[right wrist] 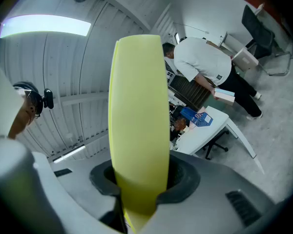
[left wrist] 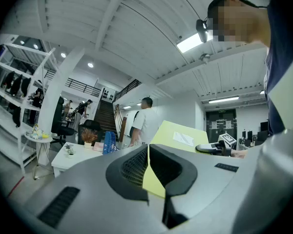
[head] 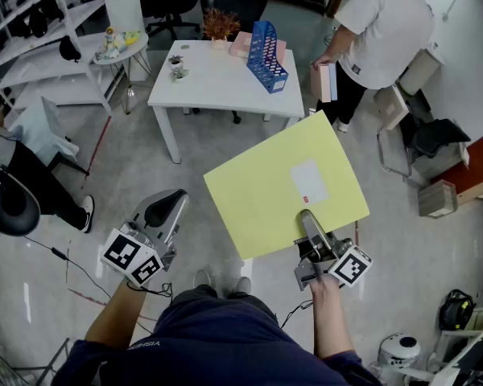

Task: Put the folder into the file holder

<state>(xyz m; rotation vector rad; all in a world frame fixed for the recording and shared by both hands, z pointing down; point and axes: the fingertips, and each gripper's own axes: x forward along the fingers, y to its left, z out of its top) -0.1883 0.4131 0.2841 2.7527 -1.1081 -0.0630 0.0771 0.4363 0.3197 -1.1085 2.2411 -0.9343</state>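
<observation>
yellow folder (head: 282, 187) clamped at its near edge in right gripper (head: 306, 219) jaws, held flat over floor, well short of worktop (head: 217, 83). blue file holder (head: 266, 57) on that worktop. left gripper (head: 171, 202) jaws together, empty, also short of worktop.

Our clothing and handheld gear
We wear a navy short-sleeved shirt (head: 217, 340); our left gripper (head: 171, 201) and right gripper (head: 306, 220) are grey, each with 1 black-and-white marker cube (head: 133, 257) and a thin black cable (head: 154, 289).
</observation>
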